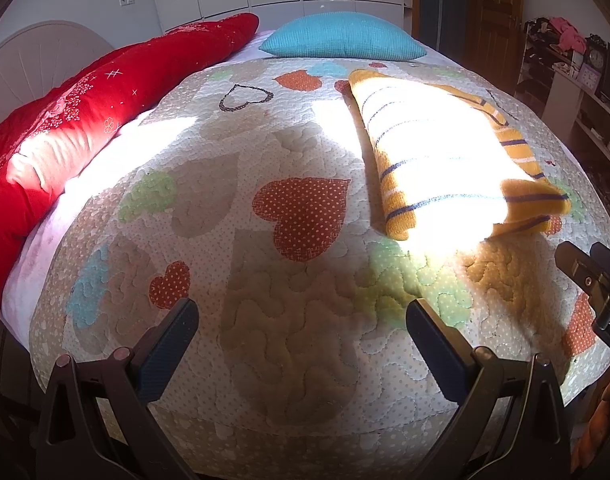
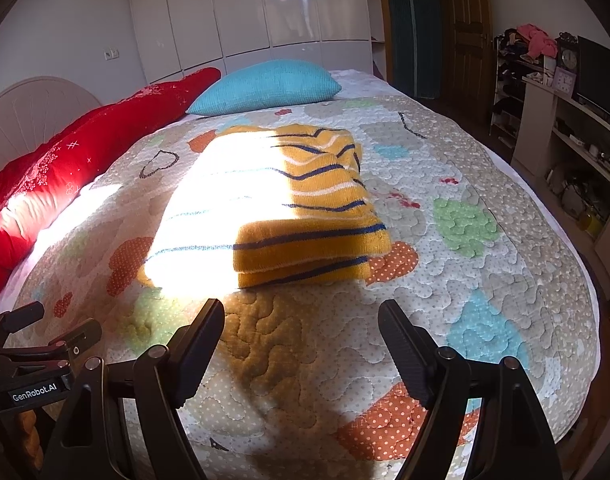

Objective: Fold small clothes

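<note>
A small yellow sweater with blue and white stripes [image 1: 445,152] lies folded on the heart-patterned quilt [image 1: 265,340], partly in bright sunlight. It also shows in the right wrist view [image 2: 297,204], straight ahead. My left gripper [image 1: 303,320] is open and empty, over the quilt, to the left of and short of the sweater. My right gripper [image 2: 301,328] is open and empty, just short of the sweater's near folded edge. The right gripper's body shows at the right edge of the left wrist view [image 1: 593,280].
A red duvet [image 1: 85,112] lies along the bed's left side by a white headboard [image 2: 33,104]. A turquoise pillow [image 2: 265,84] sits at the far end. White wardrobes [image 2: 245,12], a wooden door and cluttered shelves [image 2: 565,120] stand beyond the bed.
</note>
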Action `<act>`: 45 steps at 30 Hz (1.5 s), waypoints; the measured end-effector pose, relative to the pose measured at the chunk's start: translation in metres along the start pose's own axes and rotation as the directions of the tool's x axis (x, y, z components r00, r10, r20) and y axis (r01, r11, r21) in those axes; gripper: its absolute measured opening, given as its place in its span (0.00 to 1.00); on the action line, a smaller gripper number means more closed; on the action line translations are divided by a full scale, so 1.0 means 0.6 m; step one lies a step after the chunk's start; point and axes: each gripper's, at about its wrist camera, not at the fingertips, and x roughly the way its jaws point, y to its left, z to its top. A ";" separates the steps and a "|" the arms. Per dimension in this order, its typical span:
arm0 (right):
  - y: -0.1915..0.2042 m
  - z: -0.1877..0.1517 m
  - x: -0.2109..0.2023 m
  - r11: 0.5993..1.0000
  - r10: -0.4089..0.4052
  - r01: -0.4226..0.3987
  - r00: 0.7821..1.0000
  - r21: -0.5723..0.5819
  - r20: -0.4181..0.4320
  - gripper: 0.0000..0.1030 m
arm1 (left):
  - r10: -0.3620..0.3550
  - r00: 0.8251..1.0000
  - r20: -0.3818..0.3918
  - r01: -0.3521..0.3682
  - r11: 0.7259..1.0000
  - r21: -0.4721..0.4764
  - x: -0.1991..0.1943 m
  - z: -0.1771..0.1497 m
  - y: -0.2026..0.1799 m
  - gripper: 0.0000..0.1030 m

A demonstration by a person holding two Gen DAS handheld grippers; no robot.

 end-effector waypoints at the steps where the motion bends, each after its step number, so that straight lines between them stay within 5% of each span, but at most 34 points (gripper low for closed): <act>1: 0.000 0.000 0.000 1.000 0.000 0.000 1.000 0.000 -0.001 0.81 | -0.002 1.000 -0.002 0.002 1.000 -0.001 0.000 -0.001 -0.001 1.00; 19: -0.014 0.016 0.009 0.999 0.010 -0.011 1.000 0.031 0.019 0.82 | -0.020 0.999 -0.025 0.020 1.000 0.000 0.013 0.015 -0.008 1.00; 25: -0.004 0.094 0.023 0.999 0.050 -0.049 0.995 -0.013 0.089 0.82 | -0.030 0.999 -0.034 0.030 1.000 -0.008 0.020 0.033 -0.015 1.00; 28: 0.010 0.133 0.068 0.996 0.080 -0.075 0.993 -0.053 0.084 0.67 | -0.028 0.999 -0.023 0.028 1.000 0.001 0.014 0.041 -0.021 1.00; 30: 0.016 0.139 0.123 0.991 0.118 -0.119 0.993 -0.062 -0.004 0.43 | -0.023 1.000 -0.014 0.024 1.000 0.015 0.010 0.044 -0.023 1.00; 33: 0.003 0.101 0.195 0.993 0.101 -0.108 0.983 -0.040 -0.150 0.40 | -0.027 1.000 -0.011 0.028 0.999 0.017 0.007 0.049 -0.016 1.00; 37: 0.002 0.097 0.155 0.993 0.081 -0.093 0.984 -0.070 -0.161 0.40 | -0.036 0.999 -0.015 0.037 0.999 0.017 0.012 0.052 -0.002 1.00; 42: -0.012 0.195 0.126 0.984 0.178 -0.177 0.984 0.030 -0.010 0.41 | -0.041 0.999 0.000 0.041 0.999 0.013 0.013 0.058 -0.006 1.00; 45: -0.009 0.245 0.193 0.975 0.217 -0.215 0.976 0.052 -0.027 0.41 | -0.041 0.999 0.002 0.041 0.999 0.023 0.012 0.060 -0.010 1.00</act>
